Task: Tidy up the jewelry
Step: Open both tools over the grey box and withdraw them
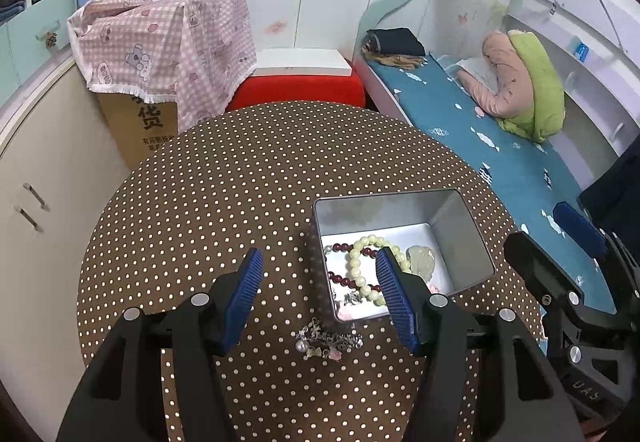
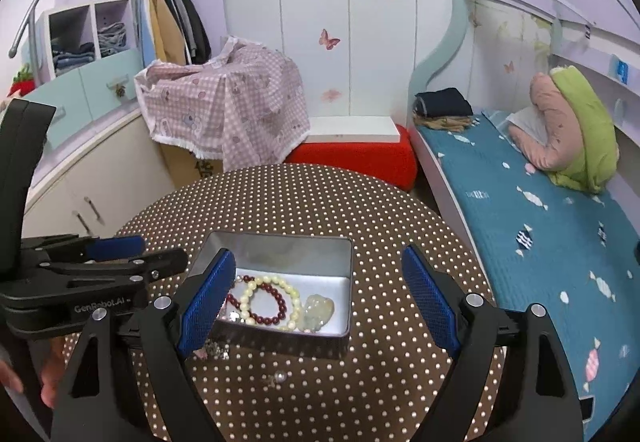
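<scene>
My two tools, left [image 1: 320, 296] and right [image 2: 324, 296], each carry two blue ribbed pads spread wide, pinching nothing. One rectangular metal tin [image 1: 456, 218], lidless, sits on the round bench [image 1: 224, 178], whose brown cloth is dotted white. Inside the tin lie two bead bracelets, one pale yellow [image 2: 294, 292] and one dark red [image 2: 276, 316], overlapping, plus one translucent pale-green pendant [image 2: 320, 309] to their right and some small trinkets at the near wall. One silver charm bracelet [image 1: 330, 340] lies on the bench just outside the tin's near left corner. Behind the tin: red stool [image 1: 298, 90], checked cloth [image 1: 168, 42]; to its right, a blue-sheeted bed [image 1: 452, 110].
</scene>
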Motion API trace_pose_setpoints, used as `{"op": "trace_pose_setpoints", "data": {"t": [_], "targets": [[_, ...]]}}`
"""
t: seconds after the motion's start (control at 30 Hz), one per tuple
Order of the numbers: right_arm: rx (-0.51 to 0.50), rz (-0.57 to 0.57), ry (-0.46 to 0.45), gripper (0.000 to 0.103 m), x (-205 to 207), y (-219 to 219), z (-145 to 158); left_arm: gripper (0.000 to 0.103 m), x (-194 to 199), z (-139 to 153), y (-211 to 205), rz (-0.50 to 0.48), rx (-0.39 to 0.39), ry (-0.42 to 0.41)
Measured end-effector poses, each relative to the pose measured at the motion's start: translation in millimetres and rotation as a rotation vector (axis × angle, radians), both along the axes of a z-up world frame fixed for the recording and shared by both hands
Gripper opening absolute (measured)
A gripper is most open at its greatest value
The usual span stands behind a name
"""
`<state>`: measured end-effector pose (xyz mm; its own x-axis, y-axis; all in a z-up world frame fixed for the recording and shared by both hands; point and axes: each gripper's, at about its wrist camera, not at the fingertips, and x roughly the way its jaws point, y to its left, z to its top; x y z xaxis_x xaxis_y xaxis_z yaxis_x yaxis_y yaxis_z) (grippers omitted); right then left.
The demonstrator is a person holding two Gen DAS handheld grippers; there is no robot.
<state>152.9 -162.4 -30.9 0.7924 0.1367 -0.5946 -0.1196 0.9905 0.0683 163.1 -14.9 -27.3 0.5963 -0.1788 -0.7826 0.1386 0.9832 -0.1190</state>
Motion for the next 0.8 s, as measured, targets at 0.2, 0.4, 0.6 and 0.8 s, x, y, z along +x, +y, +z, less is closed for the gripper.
{"op": "trace_pose_setpoints", "data": {"t": [0.2,0.4,0.6,0.8], "targets": [[-0.003,-0.010,0.012,0.082,-13.5,-2.2,-5.4,0.057,-8.5,-4.1,3.1,0.011,0.025,0.000],[-0.001,-0.027,0.035,0.082,-23.8,-5.7,-13.0,0.057,-18.2,-13.9,9.2,0.028,0.040,0.019],[-0.006,-0.030,0.059,0.082,-32.4,-6.2,-23.8,0.057,-25.2,-24.4,12.0,0.030,0.057,0.041],[-0.015,-0.029,0.119,0.082,-36.0,-3.7,-47.4,0.057,-29.8,-32.9,14.2,0.040,0.082,0.051]]}}
